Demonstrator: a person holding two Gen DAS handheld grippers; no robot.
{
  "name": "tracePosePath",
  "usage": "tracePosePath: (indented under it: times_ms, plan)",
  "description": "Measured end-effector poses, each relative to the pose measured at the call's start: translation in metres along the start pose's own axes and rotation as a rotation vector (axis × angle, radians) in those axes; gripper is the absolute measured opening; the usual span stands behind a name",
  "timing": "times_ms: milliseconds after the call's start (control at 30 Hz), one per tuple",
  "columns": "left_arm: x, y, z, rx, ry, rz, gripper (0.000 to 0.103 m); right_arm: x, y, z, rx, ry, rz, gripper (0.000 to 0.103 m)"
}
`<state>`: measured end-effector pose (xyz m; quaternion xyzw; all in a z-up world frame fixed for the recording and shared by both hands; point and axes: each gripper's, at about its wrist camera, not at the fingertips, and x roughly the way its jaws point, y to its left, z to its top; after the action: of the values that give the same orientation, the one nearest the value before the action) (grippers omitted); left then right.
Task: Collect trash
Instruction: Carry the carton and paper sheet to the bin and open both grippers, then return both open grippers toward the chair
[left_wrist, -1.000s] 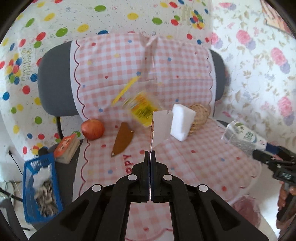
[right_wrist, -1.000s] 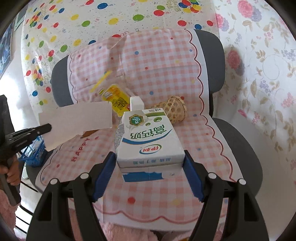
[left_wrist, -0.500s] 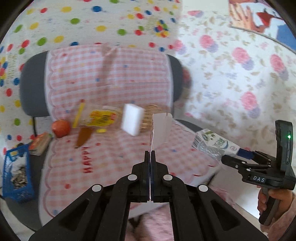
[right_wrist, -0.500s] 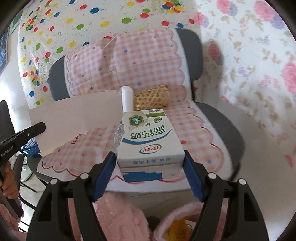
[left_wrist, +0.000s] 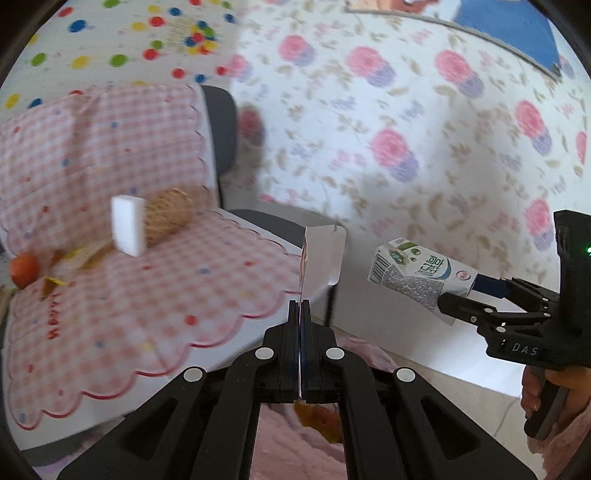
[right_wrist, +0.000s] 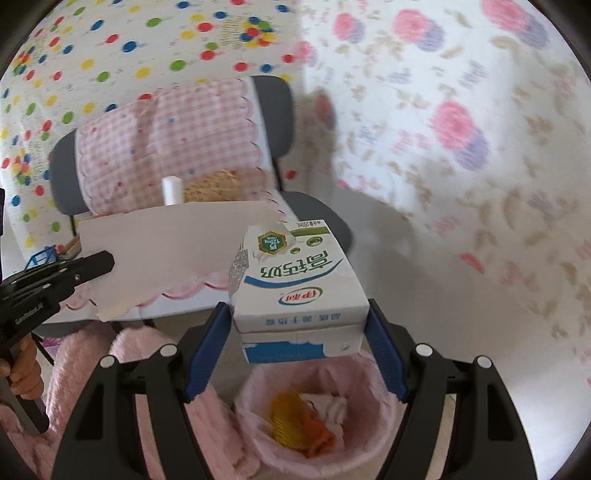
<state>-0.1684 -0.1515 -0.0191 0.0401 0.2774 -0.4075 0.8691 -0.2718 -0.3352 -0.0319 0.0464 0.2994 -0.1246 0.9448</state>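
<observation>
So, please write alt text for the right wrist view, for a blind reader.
The right gripper holds a white milk carton above a pink-lined trash bin. At left, the left gripper pinches a torn white paper sheet before a pink-checked chair.

A white block (left_wrist: 128, 225) leans beside a woven basket (left_wrist: 170, 214) on the chair (left_wrist: 221, 129).

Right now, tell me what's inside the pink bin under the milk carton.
The pink bin holds orange-yellow trash and a pale scrap. The milk carton and right gripper hide its far rim.
</observation>
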Motion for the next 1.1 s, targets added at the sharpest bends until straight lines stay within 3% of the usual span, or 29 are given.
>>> tracePosePath:
  times_ms: [200, 367, 700, 767, 833, 1000, 1100]
  plan:
    - [0.027, -0.019, -0.012, 0.001, 0.087, -0.047, 0.000, -0.006, -0.025, -0.030, 0.051, 0.059, -0.044, 0.072]
    - [0.048, -0.026, -0.018, -0.001, 0.140, -0.043, 0.000, 0.011, -0.037, -0.046, 0.084, 0.122, -0.039, 0.072]
    - [0.081, -0.035, -0.007, -0.014, 0.174, -0.030, 0.003, 0.047, -0.050, -0.047, 0.099, 0.185, -0.011, 0.077]
    - [0.084, -0.033, -0.005, -0.020, 0.182, -0.033, 0.014, 0.052, -0.051, -0.044, 0.106, 0.177, -0.003, 0.083]
    - [0.081, -0.031, -0.001, -0.023, 0.164, -0.022, 0.037, 0.053, -0.052, -0.042, 0.112, 0.171, -0.001, 0.083]
    - [0.062, -0.023, 0.006, -0.027, 0.108, 0.005, 0.042, 0.046, -0.057, -0.036, 0.107, 0.146, -0.011, 0.083]
    - [0.055, -0.015, 0.005, -0.031, 0.121, 0.059, 0.043, 0.038, -0.058, -0.034, 0.119, 0.126, -0.017, 0.083]
